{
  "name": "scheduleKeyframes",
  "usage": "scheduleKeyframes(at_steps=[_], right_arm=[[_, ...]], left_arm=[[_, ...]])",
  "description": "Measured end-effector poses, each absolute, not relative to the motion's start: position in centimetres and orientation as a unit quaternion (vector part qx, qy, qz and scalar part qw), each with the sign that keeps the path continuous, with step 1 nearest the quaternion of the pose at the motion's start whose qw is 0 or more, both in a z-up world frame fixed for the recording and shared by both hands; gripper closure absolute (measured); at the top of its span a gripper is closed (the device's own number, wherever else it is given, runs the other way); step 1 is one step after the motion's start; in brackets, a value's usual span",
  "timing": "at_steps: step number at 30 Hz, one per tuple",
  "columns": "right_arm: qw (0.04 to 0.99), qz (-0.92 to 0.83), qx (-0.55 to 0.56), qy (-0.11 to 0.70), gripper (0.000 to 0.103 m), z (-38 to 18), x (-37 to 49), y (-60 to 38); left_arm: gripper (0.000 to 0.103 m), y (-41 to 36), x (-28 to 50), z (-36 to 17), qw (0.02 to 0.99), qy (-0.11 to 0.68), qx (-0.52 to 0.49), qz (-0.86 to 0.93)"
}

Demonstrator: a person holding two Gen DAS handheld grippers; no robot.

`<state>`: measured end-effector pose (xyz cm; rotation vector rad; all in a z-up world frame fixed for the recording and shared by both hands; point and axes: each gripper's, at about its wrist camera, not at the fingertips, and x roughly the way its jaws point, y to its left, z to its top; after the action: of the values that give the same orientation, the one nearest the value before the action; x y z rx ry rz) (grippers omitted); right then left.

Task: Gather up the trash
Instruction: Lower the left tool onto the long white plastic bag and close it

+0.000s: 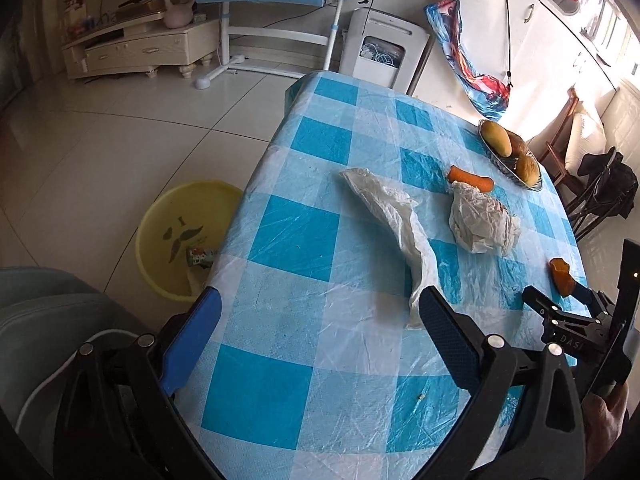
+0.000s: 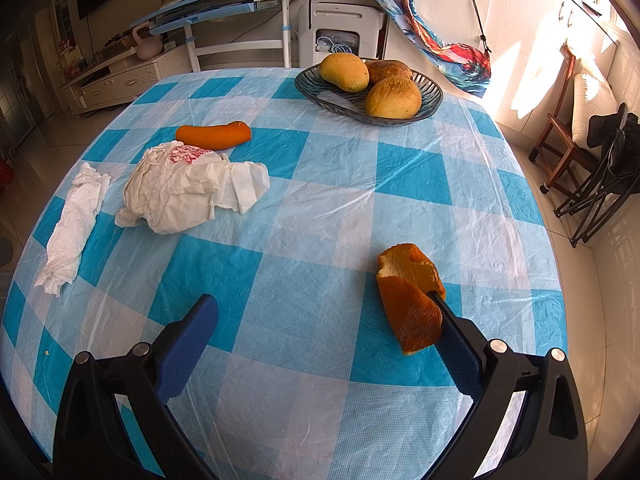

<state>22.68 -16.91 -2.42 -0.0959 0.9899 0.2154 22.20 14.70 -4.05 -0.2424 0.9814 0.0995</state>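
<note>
Setting: a table [image 2: 320, 208] under a blue-and-white checked plastic cloth, in a tiled living room with a desk and low cabinet behind.

Trash, orange peel: a curled piece of orange citrus peel [image 2: 412, 300], lower right of the right wrist view, lying on the cloth against the inner face of the right gripper [image 2: 324, 328]'s right finger. That gripper is spread wide and holds nothing; it looks set to straddle the peel.

Trash, long tissue: a twisted white paper strip [image 1: 394, 224], centre of the left wrist view, its near end at the tip of the left gripper [image 1: 320, 312], which is likewise spread and empty.

Trash, crumpled wrapper: a white crushed paper bag with red print [image 2: 188, 188], centre left.

Trash, second peel: an elongated orange piece [image 2: 214, 135], just behind the wrapper.

Receptacle: a yellow round plastic basin [image 1: 180, 236] on the floor beside the table, already holding scraps, probably the drop point.

Not trash: a dark glass bowl [image 2: 316, 92] of mangoes, upper centre.
</note>
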Motion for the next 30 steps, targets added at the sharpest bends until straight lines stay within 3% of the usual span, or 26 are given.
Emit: scheduleKeyframes(at_steps=[16, 26, 27, 30], right_arm=[[0.865, 0.159, -0.060, 0.472, 0.006, -2.3, 21.5, -17.6], [0.861, 0.221, -0.001, 0.459, 0.007, -1.7, 20.9, -18.6], [0.860, 0.224, -0.004, 0.458, 0.007, -1.7, 20.8, -18.4], [0.860, 0.234, -0.020, 0.452, 0.007, -1.5, 20.5, -17.6]], left_arm=[[0.007, 12.8, 26.8, -5.4, 0.871, 0.481, -0.084, 0.057], [0.007, 9.8, 29.0, -7.1, 0.875, 0.480, -0.023, 0.055], [0.009, 9.4, 28.9, -7.0, 0.879, 0.474, -0.015, 0.050], [0.051, 8.8, 28.9, -6.8, 0.883, 0.469, -0.004, 0.036]])
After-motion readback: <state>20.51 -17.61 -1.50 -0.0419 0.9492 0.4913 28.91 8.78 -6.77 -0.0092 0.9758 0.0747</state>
